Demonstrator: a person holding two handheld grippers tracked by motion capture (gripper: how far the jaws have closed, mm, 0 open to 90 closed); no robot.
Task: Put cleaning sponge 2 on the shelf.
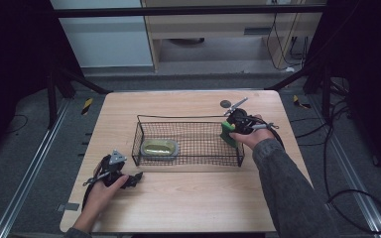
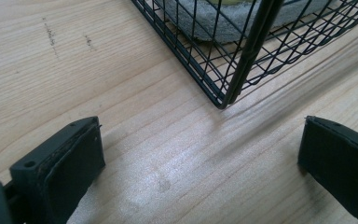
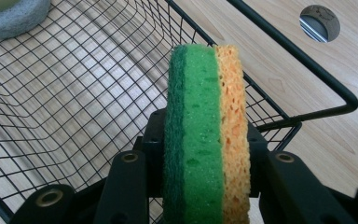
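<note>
1. Over the right end of the wire basket (image 1: 188,141), the right claw (image 1: 234,130) was clamped on a sponge (image 3: 207,135), its jaws pressing the two broad faces.
2. Seen in the right gripper view, the sponge stood on edge between the jaws, green scouring layer to the left and orange layer to the right, just inside the basket's end wall.
3. At the basket's left end lay a second sponge (image 1: 159,147), grey-edged with a yellow-green top, flat on the mesh floor and well apart from the held one.
4. Near the basket's front left corner, the left claw (image 1: 131,177) rested on the worktop (image 1: 188,203) with its jaws spread wide and nothing between them.
5. From the left gripper view, that corner of the basket stood just beyond the open jaws, not touching them.
6. Behind the basket, a round hole (image 1: 225,104) sat in the worktop.
</note>
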